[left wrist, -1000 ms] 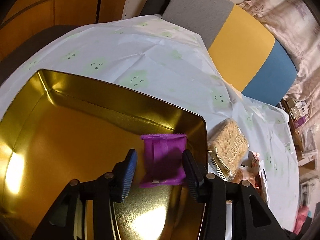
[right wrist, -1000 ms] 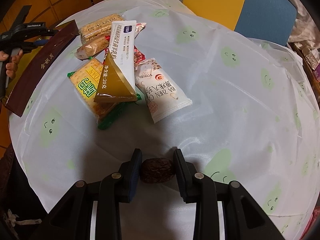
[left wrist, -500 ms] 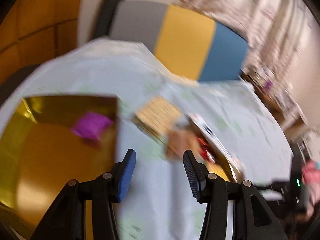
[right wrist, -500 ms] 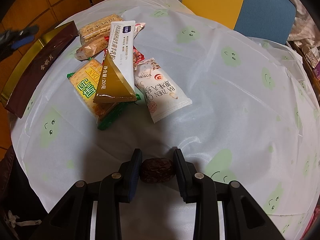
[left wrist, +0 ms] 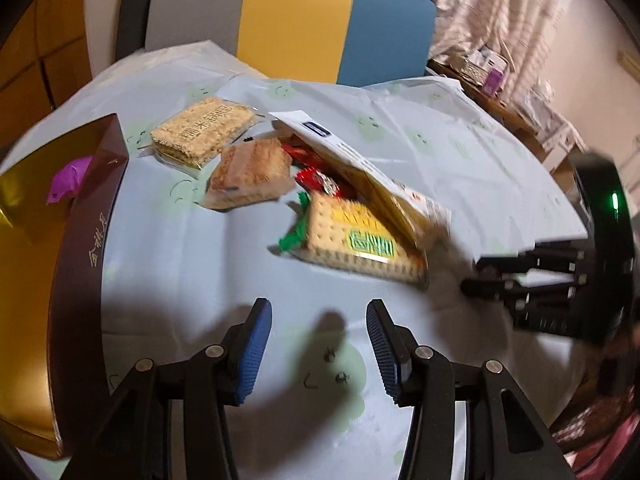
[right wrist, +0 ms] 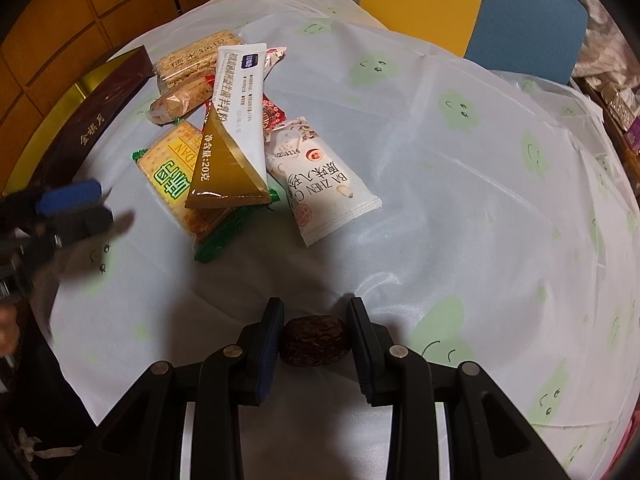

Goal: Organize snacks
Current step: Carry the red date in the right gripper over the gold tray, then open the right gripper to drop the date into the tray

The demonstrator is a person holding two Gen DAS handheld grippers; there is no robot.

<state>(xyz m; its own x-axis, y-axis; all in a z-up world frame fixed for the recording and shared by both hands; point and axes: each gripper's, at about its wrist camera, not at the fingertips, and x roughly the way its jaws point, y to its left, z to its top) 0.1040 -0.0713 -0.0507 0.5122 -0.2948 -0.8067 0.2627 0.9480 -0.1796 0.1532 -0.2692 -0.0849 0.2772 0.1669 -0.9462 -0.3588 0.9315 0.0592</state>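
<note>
My left gripper [left wrist: 320, 336] stands open and empty above the tablecloth, just short of the snack pile. The nearest packet is a green-and-yellow cracker pack [left wrist: 360, 240]. A purple packet [left wrist: 68, 178] lies inside the gold tin [left wrist: 24, 248] on the left. In the right wrist view my right gripper [right wrist: 314, 334] is shut on a dark wrinkled date [right wrist: 314, 340], low over the cloth. The left gripper [right wrist: 68, 208] shows there as a blur at the left edge.
The pile holds a rice-cracker pack [left wrist: 204, 132], a brown pastry pack [left wrist: 250, 174], a long white sachet [right wrist: 240, 92], a gold triangular sachet [right wrist: 224, 176] and a white packet [right wrist: 324, 188]. The tin's brown wall [left wrist: 80, 272] stands at the left. A chair [left wrist: 296, 20] is behind the table.
The left gripper has let go of the purple packet in the tin and swung right, out over the cloth beside the snack pile. The right gripper and date have not moved.
</note>
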